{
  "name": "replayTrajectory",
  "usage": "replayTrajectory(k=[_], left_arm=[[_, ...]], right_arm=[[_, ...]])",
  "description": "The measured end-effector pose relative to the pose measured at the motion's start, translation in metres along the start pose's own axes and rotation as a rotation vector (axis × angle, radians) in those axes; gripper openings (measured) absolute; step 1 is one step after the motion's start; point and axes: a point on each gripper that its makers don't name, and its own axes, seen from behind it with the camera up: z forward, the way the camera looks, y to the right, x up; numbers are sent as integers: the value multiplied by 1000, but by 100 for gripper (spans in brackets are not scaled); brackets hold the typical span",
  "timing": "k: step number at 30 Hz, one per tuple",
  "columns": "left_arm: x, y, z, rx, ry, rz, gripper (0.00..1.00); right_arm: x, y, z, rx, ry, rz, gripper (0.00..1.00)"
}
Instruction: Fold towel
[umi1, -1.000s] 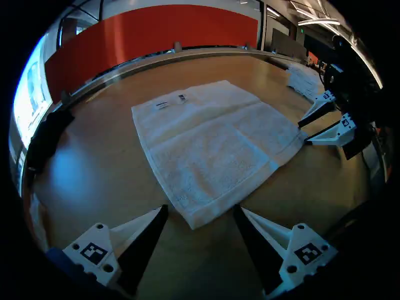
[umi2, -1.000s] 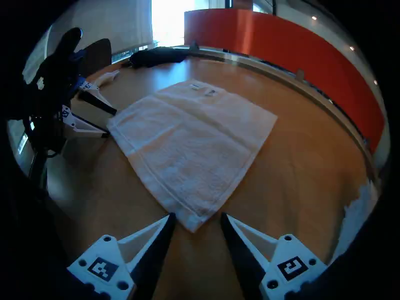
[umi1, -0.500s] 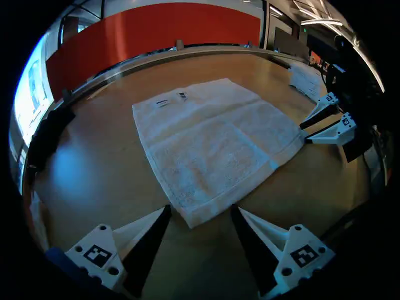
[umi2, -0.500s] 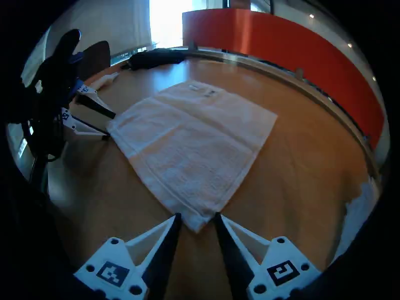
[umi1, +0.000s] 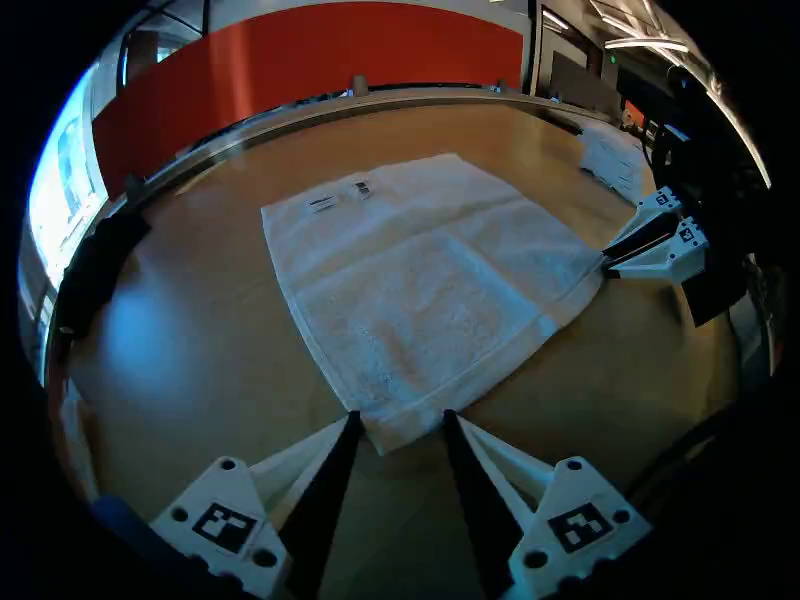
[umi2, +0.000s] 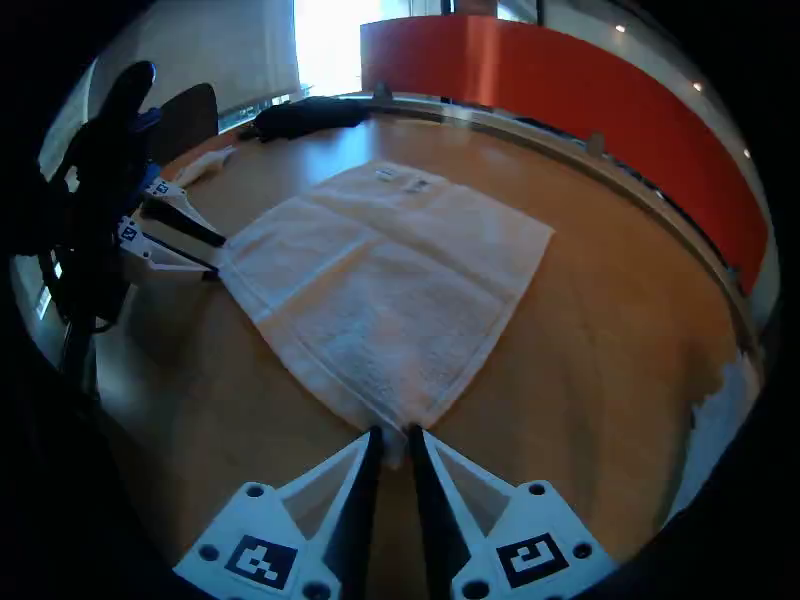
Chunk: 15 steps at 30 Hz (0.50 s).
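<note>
A white towel (umi1: 430, 290) lies flat on the wooden table (umi1: 200, 340), its small tags (umi1: 340, 197) at the far edge. In the left gripper view, my left gripper (umi1: 398, 425) is open, its fingers narrowed on either side of the towel's near corner. The right gripper (umi1: 606, 263) sits at the towel's right corner with its fingers drawn together. In the right gripper view, my right gripper (umi2: 393, 433) is shut on the near corner of the towel (umi2: 390, 290). The left gripper (umi2: 216, 258) is at the towel's left corner, fingers still apart.
A red partition (umi1: 330, 60) runs behind the table's far edge. A dark bag (umi2: 300, 115) lies on the table beyond the towel. A stack of white cloths (umi1: 615, 160) sits at the table's right side. A chair back (umi2: 190, 110) stands behind the left gripper.
Both grippers have narrowed around their towel corners. The right one went from wide apart to pinching the corner; the left one closed partway. The towel has not moved.
</note>
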Motion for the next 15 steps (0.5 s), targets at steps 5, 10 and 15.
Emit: replayTrajectory(k=[5,10,15], left_arm=[[1,-1,0,5,-8,-7,48],[1,-6,1,36,-16,-37,16],[2,-5,2,41,-14,-44,14]], right_arm=[[0,0,0,4,-4,0,19],[1,-7,0,25,-2,5,16],[8,-8,-2,13,19,5,15]])
